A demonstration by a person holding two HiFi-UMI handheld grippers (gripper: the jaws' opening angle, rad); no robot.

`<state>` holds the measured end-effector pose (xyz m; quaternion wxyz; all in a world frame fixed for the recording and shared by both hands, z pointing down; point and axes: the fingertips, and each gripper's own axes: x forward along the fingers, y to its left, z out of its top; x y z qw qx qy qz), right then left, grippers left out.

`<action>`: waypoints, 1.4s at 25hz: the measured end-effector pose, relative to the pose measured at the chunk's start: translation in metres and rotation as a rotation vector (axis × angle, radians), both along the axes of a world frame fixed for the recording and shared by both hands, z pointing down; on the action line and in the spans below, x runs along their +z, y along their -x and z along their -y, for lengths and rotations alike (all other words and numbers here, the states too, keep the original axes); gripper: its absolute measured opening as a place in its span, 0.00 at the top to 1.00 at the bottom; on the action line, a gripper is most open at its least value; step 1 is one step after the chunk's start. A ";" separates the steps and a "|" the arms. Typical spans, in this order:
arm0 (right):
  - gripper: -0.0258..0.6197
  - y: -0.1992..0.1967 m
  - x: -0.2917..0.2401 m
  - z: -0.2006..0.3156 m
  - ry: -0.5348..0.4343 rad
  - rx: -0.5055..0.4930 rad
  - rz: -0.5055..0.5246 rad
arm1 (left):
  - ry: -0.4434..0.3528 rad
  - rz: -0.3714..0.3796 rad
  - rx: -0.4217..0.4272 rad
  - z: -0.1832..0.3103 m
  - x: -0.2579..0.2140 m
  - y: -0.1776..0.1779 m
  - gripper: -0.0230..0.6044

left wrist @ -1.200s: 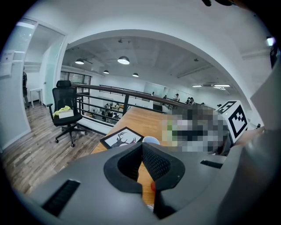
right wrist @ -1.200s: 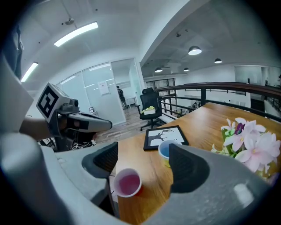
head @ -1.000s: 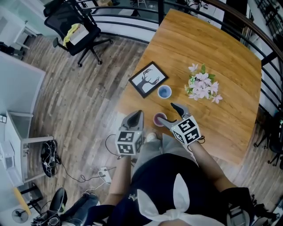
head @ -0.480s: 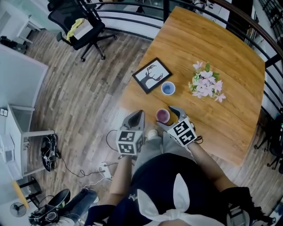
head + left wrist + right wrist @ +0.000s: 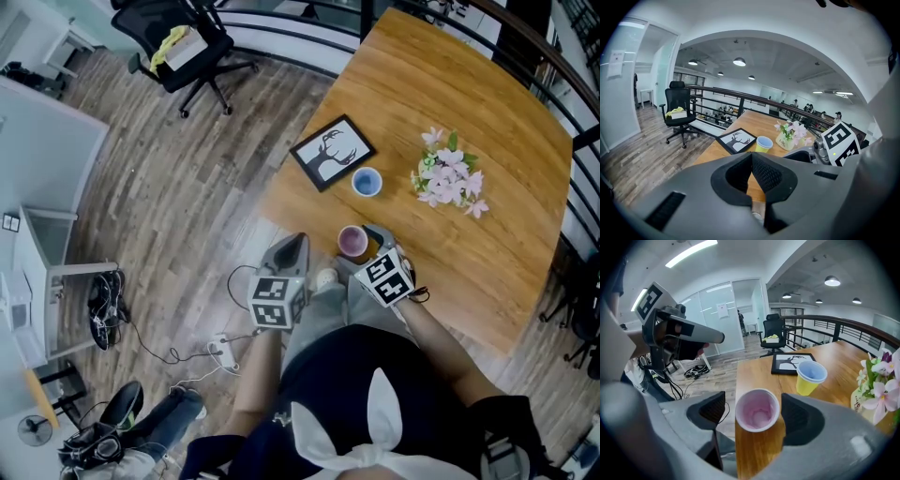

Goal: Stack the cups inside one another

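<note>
Right gripper (image 5: 366,250) has closed in on the pink cup (image 5: 757,411): a second ago it was beside the cup, and now the cup stands upright between its jaws. The jaws are still spread, one on each side of the rim, with a gap showing on the left side, so nothing is clamped yet. The cup sits near the wooden table's (image 5: 469,84) near edge. The left gripper (image 5: 751,161) hangs off that edge, over the floor, its jaws pressed together with nothing between them. Farther in stands a yellow cup with a blue inside (image 5: 811,376), upright and apart from the pink one. Just beyond it lies a framed deer picture (image 5: 332,153), and to the right is a small vase of pink flowers (image 5: 450,178).
</note>
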<state>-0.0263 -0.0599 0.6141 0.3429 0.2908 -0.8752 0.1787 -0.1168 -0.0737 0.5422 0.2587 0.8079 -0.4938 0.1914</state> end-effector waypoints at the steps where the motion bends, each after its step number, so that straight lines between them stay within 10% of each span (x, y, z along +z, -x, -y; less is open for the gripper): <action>1: 0.38 0.000 0.001 0.001 -0.002 0.000 -0.008 | 0.002 -0.001 0.000 -0.001 0.001 0.000 0.94; 35: 0.43 -0.001 -0.014 0.021 -0.068 0.010 -0.065 | 0.001 -0.021 0.014 0.003 -0.005 -0.003 0.94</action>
